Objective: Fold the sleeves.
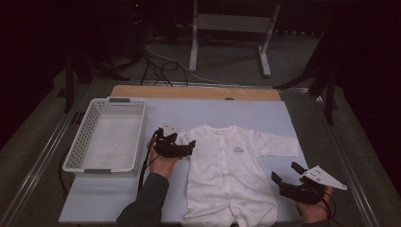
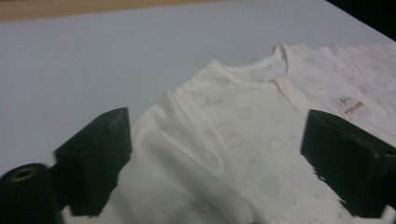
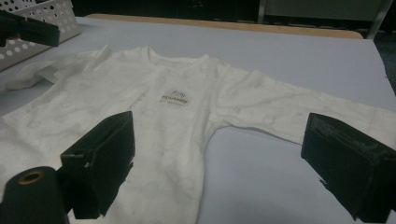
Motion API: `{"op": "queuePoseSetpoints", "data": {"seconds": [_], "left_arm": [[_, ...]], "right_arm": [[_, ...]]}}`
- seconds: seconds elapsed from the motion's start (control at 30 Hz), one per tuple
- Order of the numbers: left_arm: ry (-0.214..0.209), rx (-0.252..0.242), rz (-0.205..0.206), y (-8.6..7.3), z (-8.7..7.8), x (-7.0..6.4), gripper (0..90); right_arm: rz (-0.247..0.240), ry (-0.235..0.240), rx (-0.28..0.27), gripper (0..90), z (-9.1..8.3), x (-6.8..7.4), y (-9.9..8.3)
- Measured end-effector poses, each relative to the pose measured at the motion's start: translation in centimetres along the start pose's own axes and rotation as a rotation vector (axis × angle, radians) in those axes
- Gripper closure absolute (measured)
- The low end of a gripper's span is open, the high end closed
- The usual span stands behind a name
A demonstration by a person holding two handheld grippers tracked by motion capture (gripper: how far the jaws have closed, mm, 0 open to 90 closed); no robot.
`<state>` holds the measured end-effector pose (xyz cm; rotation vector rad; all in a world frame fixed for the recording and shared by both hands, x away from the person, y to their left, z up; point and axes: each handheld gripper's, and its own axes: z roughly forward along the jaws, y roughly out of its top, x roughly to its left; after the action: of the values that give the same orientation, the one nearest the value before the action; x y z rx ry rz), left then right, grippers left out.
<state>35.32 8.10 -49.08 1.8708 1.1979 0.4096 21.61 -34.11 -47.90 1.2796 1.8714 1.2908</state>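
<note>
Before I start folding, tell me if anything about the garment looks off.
The white baby garment lies flat, face up, but its sleeve by the left gripper is bunched and folded in, while the other sleeve is spread straight. No stains or tears visible.

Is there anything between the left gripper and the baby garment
Nothing visible. The left gripper, jaws open, is already at the white garment by its sleeve and shoulder, with bare cloth between its jaws.

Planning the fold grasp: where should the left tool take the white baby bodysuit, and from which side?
Probably the sleeve end by the basket. The white cotton baby bodysuit lies flat, front up, and that sleeve is already bunched near the open left tool, so come in low from the white perforated plastic basket side and pinch the raised fold.
</note>
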Motion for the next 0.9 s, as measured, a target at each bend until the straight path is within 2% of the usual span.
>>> {"op": "queuePoseSetpoints", "data": {"seconds": [0.17, 0.3, 0.5, 0.53, 0.57, 0.67, 0.8, 0.9], "left_arm": [[0.045, 0.026, -0.022, 0.0, 0.4, 0.3, 24.7], [0.076, 0.051, -0.026, -0.2, 0.7, 0.6, 28.1], [0.063, 0.071, -0.051, -0.4, 1.0, 0.9, 38.5], [0.045, 0.076, -0.071, -0.5, 1.2, 1.1, 38.5], [0.047, 0.083, -0.075, -0.5, 1.3, 1.1, 42.9], [0.016, 0.097, -0.100, -0.7, 1.7, 1.3, 46.2], [0.021, 0.115, -0.120, -1.0, 2.0, 1.5, 47.5], [0.021, 0.124, -0.125, -1.1, 2.3, 1.6, 52.1]], "right_arm": [[-0.002, 0.004, 0.002, 10.0, 0.0, -0.1, 0.0], [0.004, -0.001, -0.002, 10.0, -0.1, -0.2, 0.0], [0.001, -0.002, 0.003, 10.1, -0.1, -0.2, -0.1], [0.001, -0.002, 0.002, 10.1, -0.1, -0.2, -0.1], [0.002, 0.000, 0.003, 10.1, -0.1, -0.2, -0.1], [0.008, 0.000, 0.002, 10.1, -0.1, -0.3, -0.1], [0.007, 0.002, 0.002, 10.1, -0.2, -0.2, -0.1], [0.003, -0.002, 0.000, 10.1, -0.2, -0.3, -0.1]]}}
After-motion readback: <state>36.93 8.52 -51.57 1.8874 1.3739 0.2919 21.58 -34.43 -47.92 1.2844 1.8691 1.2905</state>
